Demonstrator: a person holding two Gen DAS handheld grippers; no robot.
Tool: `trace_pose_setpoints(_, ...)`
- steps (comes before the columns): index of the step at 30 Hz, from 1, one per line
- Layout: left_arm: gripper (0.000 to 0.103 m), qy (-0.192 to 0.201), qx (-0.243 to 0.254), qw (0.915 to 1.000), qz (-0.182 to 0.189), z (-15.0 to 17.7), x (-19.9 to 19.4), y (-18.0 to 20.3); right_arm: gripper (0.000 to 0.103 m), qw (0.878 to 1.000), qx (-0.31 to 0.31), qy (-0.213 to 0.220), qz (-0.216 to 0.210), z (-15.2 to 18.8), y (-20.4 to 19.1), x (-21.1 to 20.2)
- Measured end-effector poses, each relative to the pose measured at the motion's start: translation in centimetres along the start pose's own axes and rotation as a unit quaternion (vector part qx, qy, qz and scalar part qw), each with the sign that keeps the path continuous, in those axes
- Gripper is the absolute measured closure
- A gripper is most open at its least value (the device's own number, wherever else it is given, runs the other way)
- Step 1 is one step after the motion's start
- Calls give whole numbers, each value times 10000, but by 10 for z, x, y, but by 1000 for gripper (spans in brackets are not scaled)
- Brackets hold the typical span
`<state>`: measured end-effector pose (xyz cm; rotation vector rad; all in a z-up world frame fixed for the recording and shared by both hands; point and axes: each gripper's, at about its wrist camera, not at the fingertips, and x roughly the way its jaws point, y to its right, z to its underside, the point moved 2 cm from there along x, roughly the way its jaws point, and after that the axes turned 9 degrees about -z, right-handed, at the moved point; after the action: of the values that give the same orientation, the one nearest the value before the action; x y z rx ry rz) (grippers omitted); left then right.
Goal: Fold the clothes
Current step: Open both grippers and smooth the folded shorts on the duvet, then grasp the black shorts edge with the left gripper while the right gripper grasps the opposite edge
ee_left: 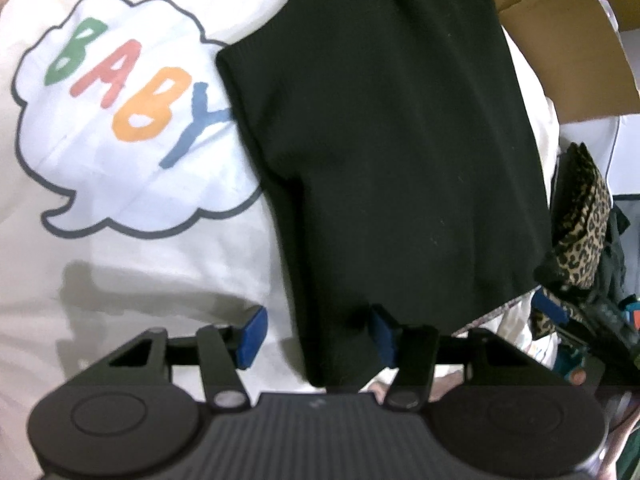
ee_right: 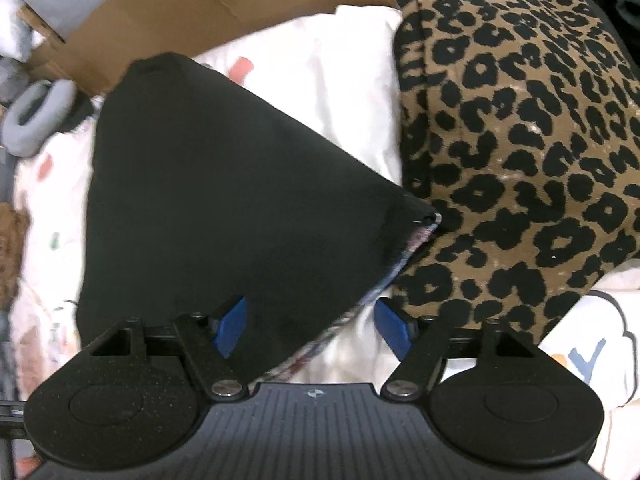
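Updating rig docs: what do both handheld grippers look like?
Left gripper and right gripper match: black ribbed plastic body, two round discs at the sides, black linkage arms on silver pivot screws, blue rectangular finger pads. No cables or sleeves visible.

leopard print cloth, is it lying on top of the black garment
No, the leopard print cloth lies beside the black garment, at its right edge.

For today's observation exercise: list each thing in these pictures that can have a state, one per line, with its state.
Black garment: lying flat on the white sheet, near edge between both grippers' jaws.
White sheet: spread out, wrinkled.
Leopard-print cloth: bunched beside the black garment.
Cardboard box: flaps open.
Left gripper: open.
Right gripper: open.
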<state>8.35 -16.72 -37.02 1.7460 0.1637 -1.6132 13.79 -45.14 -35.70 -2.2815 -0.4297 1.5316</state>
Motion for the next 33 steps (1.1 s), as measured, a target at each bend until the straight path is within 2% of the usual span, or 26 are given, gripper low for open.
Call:
trace_pose_setpoints(8,44,-102,-49,9995,289,-9,5,-8,39,9990,-129,-160,408,3,-1,17)
trace_pose_setpoints(13,46,-190,187,9984,499,-9,4,-8,39,9992,-30,-157,377,1,1,19)
trace_pose_setpoints(18,48,-209,-25,9976,667,-6,7,-21,39,9990,-119,-179,403,1,0,21)
trace_pose_setpoints(23,61,-241,0,9964,811,-3,10,-31,38,9989,-113,-235,378,-2,0,23)
trace_pose_setpoints(26,61,-312,-69,9942,1028,-2,12,-38,38,9988,-151,-252,401,-3,-2,24)
trace_pose_setpoints(33,61,-421,126,9922,1167,-7,22,-32,34,9980,-276,-291,485,-4,-10,30)
